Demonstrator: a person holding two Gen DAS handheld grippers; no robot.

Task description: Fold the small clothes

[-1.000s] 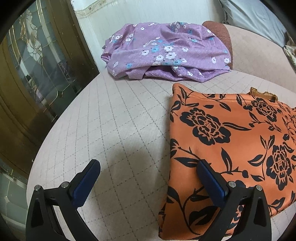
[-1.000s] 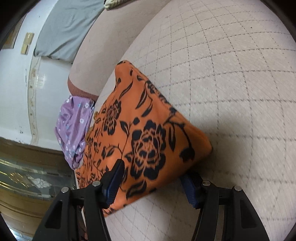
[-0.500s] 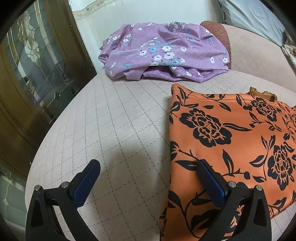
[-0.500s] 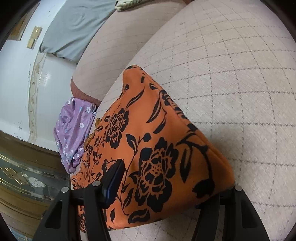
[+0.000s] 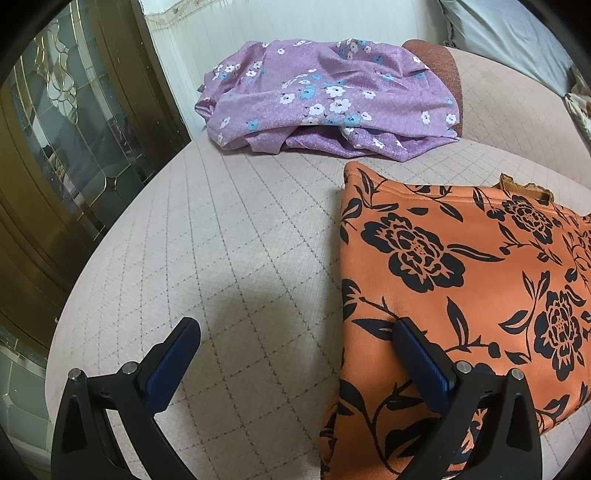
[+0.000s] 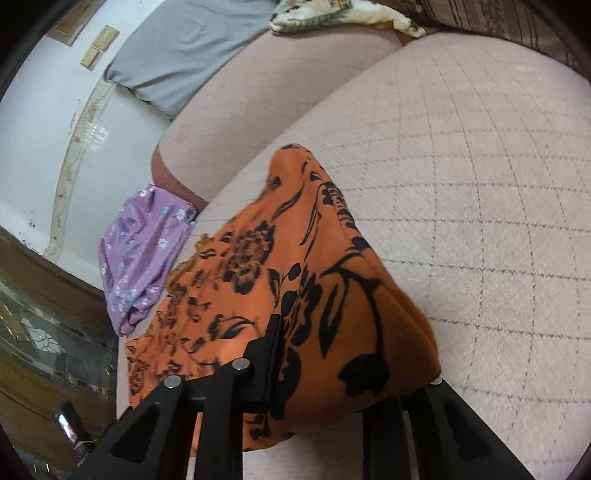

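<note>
An orange garment with black flowers (image 5: 461, 280) lies folded on the quilted beige cushion (image 5: 229, 258). My left gripper (image 5: 295, 354) is open, low over the cushion at the garment's near left edge; its right finger (image 5: 421, 358) rests over the cloth. In the right wrist view my right gripper (image 6: 343, 373) is shut on the near right corner of the orange garment (image 6: 295, 295) and lifts it off the cushion (image 6: 480, 184); its right finger is hidden behind the cloth.
A crumpled purple floral garment (image 5: 325, 99) lies at the cushion's far end; it also shows in the right wrist view (image 6: 140, 251). A glass-panelled wooden door (image 5: 55, 147) stands left. A grey pillow (image 6: 192, 48) and patterned cloth (image 6: 340, 14) lie beyond the backrest.
My right gripper has closed on the orange garment's corner and raised it. My left gripper has barely moved and stays open.
</note>
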